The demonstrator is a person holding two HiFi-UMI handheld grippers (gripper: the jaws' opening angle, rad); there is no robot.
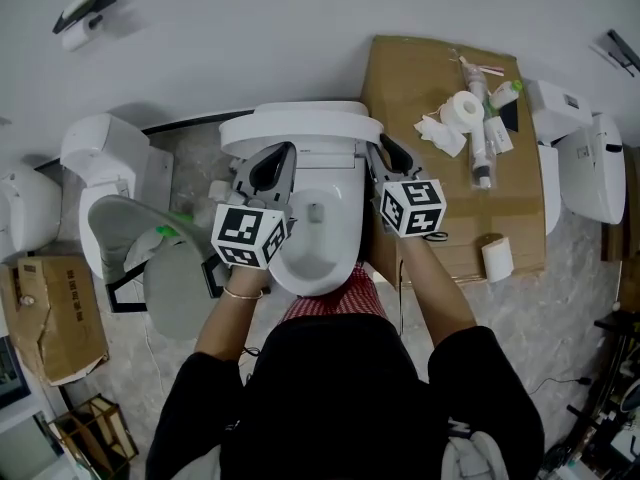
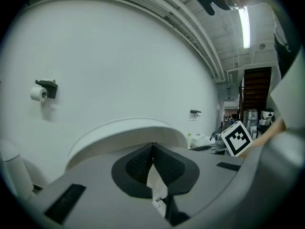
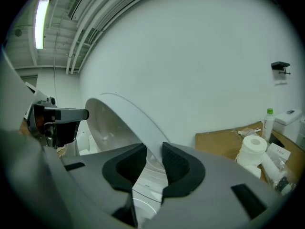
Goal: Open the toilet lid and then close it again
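The white toilet (image 1: 315, 253) stands in front of me with its bowl uncovered. Its lid (image 1: 300, 128) is raised nearly upright toward the wall. My right gripper (image 1: 385, 153) is at the lid's right edge. In the right gripper view the lid (image 3: 119, 109) runs down between the black pads, and the right gripper (image 3: 153, 151) is shut on it. My left gripper (image 1: 280, 158) sits just under the lid's left part. In the left gripper view the left gripper (image 2: 152, 147) has its pads meeting at the tips, close below the lid (image 2: 124, 130); contact cannot be told.
A cardboard box (image 1: 450, 203) at the right carries a paper roll (image 1: 463, 108) and bottles; another roll (image 1: 497, 258) sits at its corner. Other toilets stand at left (image 1: 105, 158) and right (image 1: 590, 163). A grey seat (image 1: 165, 268) and a carton (image 1: 50, 313) lie left.
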